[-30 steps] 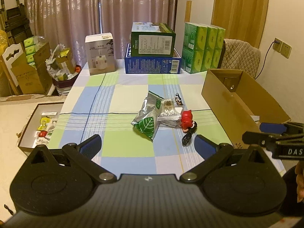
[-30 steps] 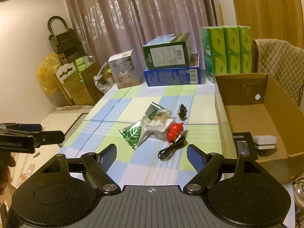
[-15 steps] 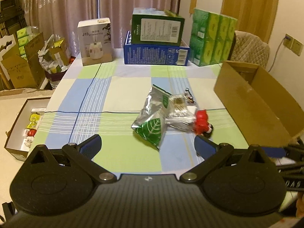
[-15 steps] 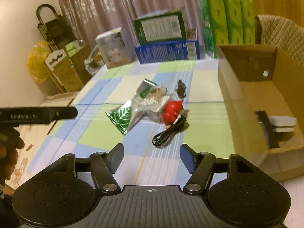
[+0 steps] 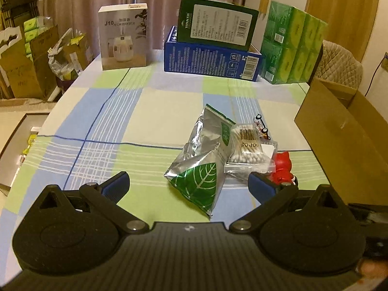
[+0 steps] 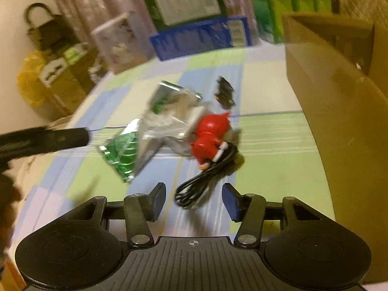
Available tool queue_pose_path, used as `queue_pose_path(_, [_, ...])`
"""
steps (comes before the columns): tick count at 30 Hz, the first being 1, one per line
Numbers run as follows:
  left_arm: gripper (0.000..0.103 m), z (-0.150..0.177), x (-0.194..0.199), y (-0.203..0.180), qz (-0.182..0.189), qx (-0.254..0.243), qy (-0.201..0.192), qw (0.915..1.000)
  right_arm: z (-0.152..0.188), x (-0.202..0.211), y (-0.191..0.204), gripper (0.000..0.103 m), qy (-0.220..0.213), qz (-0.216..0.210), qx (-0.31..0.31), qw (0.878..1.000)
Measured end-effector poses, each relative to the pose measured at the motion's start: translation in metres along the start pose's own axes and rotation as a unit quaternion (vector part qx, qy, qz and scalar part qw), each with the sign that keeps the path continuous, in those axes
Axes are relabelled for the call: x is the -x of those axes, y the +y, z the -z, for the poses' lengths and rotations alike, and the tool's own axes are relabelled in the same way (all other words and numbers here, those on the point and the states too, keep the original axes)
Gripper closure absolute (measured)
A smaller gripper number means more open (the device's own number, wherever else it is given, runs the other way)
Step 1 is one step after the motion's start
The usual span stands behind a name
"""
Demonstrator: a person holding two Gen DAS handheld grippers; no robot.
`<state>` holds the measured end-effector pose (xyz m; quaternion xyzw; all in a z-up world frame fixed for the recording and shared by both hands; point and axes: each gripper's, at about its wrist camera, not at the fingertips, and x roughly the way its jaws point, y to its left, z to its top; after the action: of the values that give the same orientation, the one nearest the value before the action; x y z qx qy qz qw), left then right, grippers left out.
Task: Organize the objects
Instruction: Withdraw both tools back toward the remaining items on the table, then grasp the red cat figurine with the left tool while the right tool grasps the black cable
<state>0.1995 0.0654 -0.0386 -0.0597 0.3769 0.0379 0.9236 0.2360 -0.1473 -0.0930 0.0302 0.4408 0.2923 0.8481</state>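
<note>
A silver and green foil pouch (image 5: 202,162) lies mid-table, overlapping a clear bag of cotton swabs (image 5: 249,150). Beside them sit a red figurine (image 5: 282,165) and a small toy car (image 5: 261,126). My left gripper (image 5: 188,185) stands open just in front of the pouch. In the blurred right wrist view, my right gripper (image 6: 194,200) is open above a coiled black cable (image 6: 206,179) that touches the red figurine (image 6: 211,138), with the pouch (image 6: 126,150) to its left and the dark toy car (image 6: 224,92) behind.
An open cardboard box (image 5: 339,131) (image 6: 339,92) stands at the table's right edge. Blue and green boxes (image 5: 211,46), a white humidifier box (image 5: 123,36) and green tissue packs (image 5: 291,43) line the far end. Cartons crowd the floor at left (image 5: 24,65).
Both grippers have moved forward and down toward the pile. The right gripper's fingers have narrowed somewhat and its view is now motion-blurred.
</note>
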Motion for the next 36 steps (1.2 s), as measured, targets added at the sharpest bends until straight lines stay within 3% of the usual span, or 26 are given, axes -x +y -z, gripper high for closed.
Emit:
queue_pose_path(7, [0.001, 0.000, -0.007, -0.006, -0.005, -0.010, 0.004, 0.9999, -0.004, -0.019, -0.002, 0.055, 0.008, 0.015, -0.016, 1.000])
queue_pose_path(16, [0.001, -0.004, -0.025, -0.011, 0.022, -0.017, 0.015, 0.9995, -0.006, -0.029, -0.008, 0.076, -0.001, 0.028, -0.003, 1.000])
queue_pose_path(22, [0.001, -0.001, -0.031, -0.011, 0.035, -0.029, 0.033, 0.9985, 0.002, -0.018, -0.010, 0.089, 0.019, 0.012, 0.024, 0.999])
queue_pose_path(29, [0.001, 0.005, -0.033, -0.025, 0.062, -0.047, 0.046, 0.9959, 0.024, 0.004, -0.002, 0.092, 0.053, -0.022, 0.073, 0.996])
queue_pose_path(32, [0.002, 0.010, -0.033, -0.035, 0.085, -0.066, 0.052, 0.9928, 0.036, 0.015, -0.002, 0.092, 0.051, -0.003, 0.082, 0.995])
queue_pose_path(36, [0.010, 0.017, -0.037, -0.048, 0.118, -0.100, 0.064, 0.9860, 0.045, 0.030, -0.012, 0.092, 0.034, 0.037, 0.074, 0.996])
